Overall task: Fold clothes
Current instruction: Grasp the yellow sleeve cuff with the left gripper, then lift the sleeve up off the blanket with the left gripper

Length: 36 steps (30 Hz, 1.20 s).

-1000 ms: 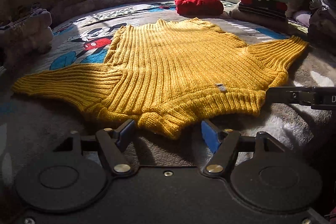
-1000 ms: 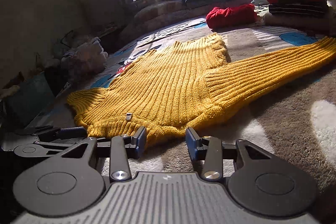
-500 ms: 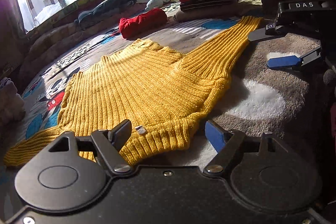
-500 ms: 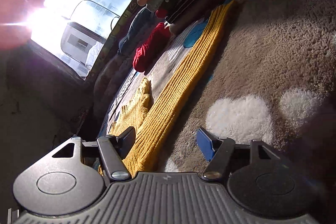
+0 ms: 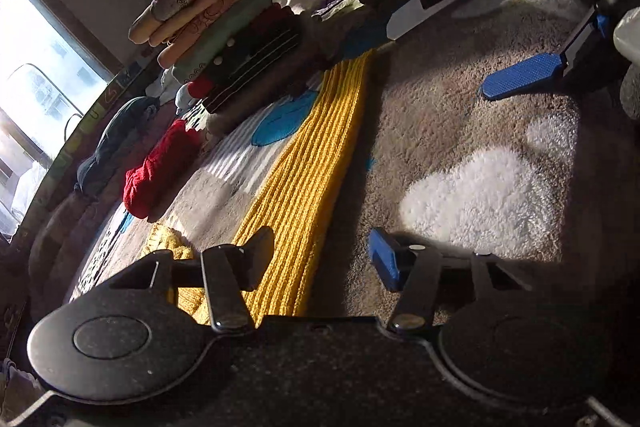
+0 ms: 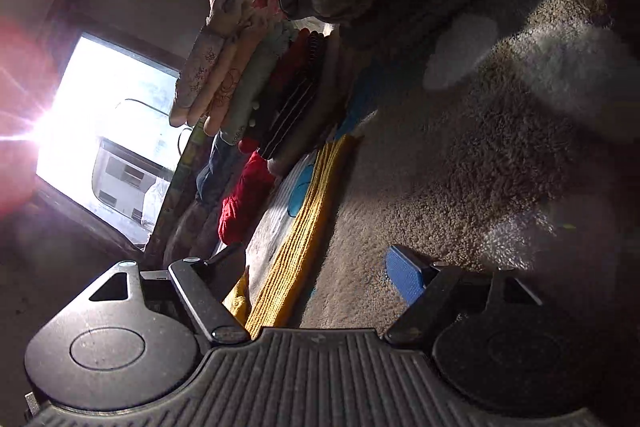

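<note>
Sunlight floods a window [image 5: 36, 99] at the far left of the left wrist view, and in the right wrist view the same window [image 6: 100, 147] flares white. Next to it, in the left wrist view, a dark blue bundle [image 5: 116, 135] lies along the sill side, then a red garment [image 5: 156, 171], then a tilted stack [image 5: 224, 39] of folded clothes running toward the upper centre. The right wrist view shows that stack [image 6: 256, 87] too, with the red garment [image 6: 244, 203] below it.

The yellow sweater [image 5: 304, 171] lies flat on the brown blanket [image 5: 432, 115]; its ribbed sleeve runs from the bottom centre of the frame up toward the stack. In the right wrist view the sweater [image 6: 300, 235] is a narrow yellow strip in the lower centre.

The left gripper [image 5: 322, 259] has its jaws spread wide and holds nothing; the dark left finger sits over the sleeve, the blue right pad over bare blanket beside a white patch [image 5: 480, 203]. The right gripper [image 6: 316, 273] is likewise wide open and empty, straddling the sleeve's edge. From the left wrist view, the right gripper [image 5: 452, 55] enters at the upper right, one finger near the sleeve's cuff, the blue one well apart on the blanket.
</note>
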Each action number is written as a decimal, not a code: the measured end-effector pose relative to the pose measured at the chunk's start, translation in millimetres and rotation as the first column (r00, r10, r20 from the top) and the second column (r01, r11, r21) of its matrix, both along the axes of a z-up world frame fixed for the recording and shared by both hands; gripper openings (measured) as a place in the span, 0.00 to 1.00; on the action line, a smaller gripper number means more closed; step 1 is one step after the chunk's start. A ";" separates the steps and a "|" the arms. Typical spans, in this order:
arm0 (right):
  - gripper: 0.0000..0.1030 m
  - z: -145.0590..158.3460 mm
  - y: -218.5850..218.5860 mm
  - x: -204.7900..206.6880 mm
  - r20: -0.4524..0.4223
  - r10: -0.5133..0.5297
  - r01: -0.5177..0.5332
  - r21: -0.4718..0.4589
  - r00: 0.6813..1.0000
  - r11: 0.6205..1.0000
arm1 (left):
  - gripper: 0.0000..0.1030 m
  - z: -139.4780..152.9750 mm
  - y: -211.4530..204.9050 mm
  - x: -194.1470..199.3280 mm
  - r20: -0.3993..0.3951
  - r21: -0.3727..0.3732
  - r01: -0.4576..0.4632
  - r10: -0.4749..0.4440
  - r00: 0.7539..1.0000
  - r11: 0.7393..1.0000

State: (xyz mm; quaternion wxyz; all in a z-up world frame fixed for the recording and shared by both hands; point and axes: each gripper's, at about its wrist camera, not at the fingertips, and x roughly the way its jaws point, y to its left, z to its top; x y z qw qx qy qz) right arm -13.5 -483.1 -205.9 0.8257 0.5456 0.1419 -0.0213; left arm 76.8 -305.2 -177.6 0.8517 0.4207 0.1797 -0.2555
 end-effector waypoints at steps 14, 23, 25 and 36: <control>0.84 -4.7 -43.1 -5.5 0.048 -0.179 0.173 0.109 0.983 0.979 | 0.32 -17.4 -101.1 50.1 0.104 0.190 0.109 -0.130 0.986 0.976; 0.86 -6.6 -50.2 -9.8 0.055 -0.243 0.233 0.146 0.968 0.961 | 0.12 -25.7 -129.6 65.8 0.155 0.286 0.081 -0.129 0.979 0.955; 0.86 -7.1 -50.7 -10.4 0.056 -0.250 0.239 0.150 0.967 0.959 | 0.08 -28.0 -132.3 67.8 0.160 0.297 0.069 -0.121 0.980 0.952; 0.87 2.3 -41.5 -18.2 0.141 -0.246 0.236 0.084 0.959 0.968 | 0.07 62.5 -82.9 74.1 0.054 -0.033 -0.031 0.033 0.998 0.999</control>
